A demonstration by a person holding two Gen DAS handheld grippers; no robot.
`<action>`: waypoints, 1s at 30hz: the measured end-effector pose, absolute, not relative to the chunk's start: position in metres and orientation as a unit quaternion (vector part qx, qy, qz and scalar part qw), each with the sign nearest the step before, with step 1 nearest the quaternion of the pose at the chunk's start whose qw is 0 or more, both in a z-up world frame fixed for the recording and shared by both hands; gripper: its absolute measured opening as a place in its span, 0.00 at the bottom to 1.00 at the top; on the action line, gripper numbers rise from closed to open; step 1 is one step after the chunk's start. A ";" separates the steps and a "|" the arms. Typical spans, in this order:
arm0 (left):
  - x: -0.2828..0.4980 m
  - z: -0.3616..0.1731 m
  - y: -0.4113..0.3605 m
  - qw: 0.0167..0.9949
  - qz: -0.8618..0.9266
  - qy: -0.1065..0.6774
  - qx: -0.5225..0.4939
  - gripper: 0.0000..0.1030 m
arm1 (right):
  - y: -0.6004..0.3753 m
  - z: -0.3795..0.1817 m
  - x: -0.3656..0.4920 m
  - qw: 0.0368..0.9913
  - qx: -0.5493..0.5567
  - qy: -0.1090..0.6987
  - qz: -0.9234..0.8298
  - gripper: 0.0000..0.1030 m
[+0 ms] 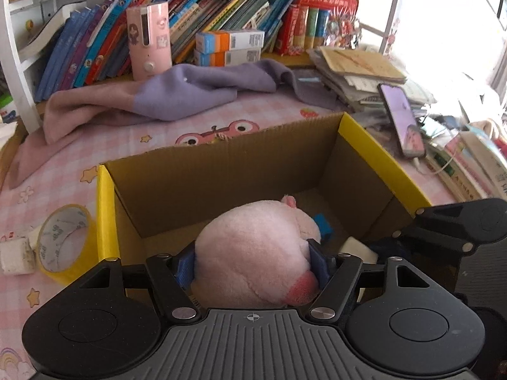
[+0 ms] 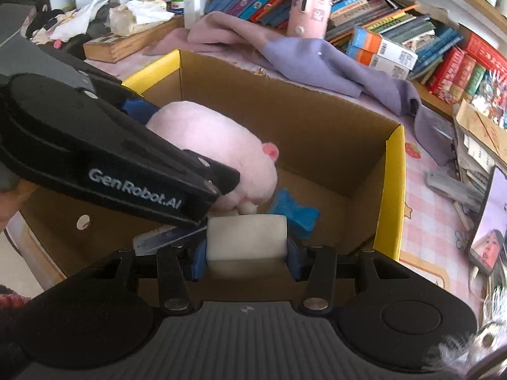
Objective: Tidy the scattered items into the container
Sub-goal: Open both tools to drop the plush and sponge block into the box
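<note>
Both hands over the open cardboard box, each carrying an item.

Left wrist view: your left gripper [image 1: 252, 261] holds the pink plush toy [image 1: 253, 250] between its jaws, about half open, over the cardboard box [image 1: 221, 164]. The plush could catch the near wall; free floor lies ahead of the jaws, and a yellow tape roll [image 1: 65, 242] waits outside, left.
Right wrist view: your right gripper [image 2: 246, 255] clamps a white block [image 2: 247, 237], jaws fairly narrow. The other gripper crowds its left, risking a knock; a blue item [image 2: 294, 213] lies just ahead.
</note>
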State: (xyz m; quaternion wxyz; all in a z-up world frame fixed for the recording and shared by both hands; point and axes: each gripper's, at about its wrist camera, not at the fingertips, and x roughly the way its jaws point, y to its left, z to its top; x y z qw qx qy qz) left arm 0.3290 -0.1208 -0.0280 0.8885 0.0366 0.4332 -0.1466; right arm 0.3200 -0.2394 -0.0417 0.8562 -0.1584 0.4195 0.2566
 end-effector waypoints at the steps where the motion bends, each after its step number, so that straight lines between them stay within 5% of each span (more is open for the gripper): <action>1: 0.329 -0.028 -0.122 0.888 -0.145 0.435 0.038 0.70 | -0.240 -0.042 0.321 0.855 -0.158 0.420 0.258 0.45; 12: 0.321 -0.027 -0.125 0.891 -0.142 0.429 0.047 0.77 | -0.242 -0.037 0.320 0.861 -0.144 0.405 0.271 0.55; 16: 0.314 -0.016 -0.119 0.902 -0.138 0.408 0.041 0.84 | -0.243 -0.028 0.311 0.876 -0.130 0.378 0.270 0.75; 30: 0.262 0.016 -0.087 0.931 -0.122 0.345 -0.007 0.87 | -0.239 0.004 0.268 0.920 -0.105 0.311 0.214 0.76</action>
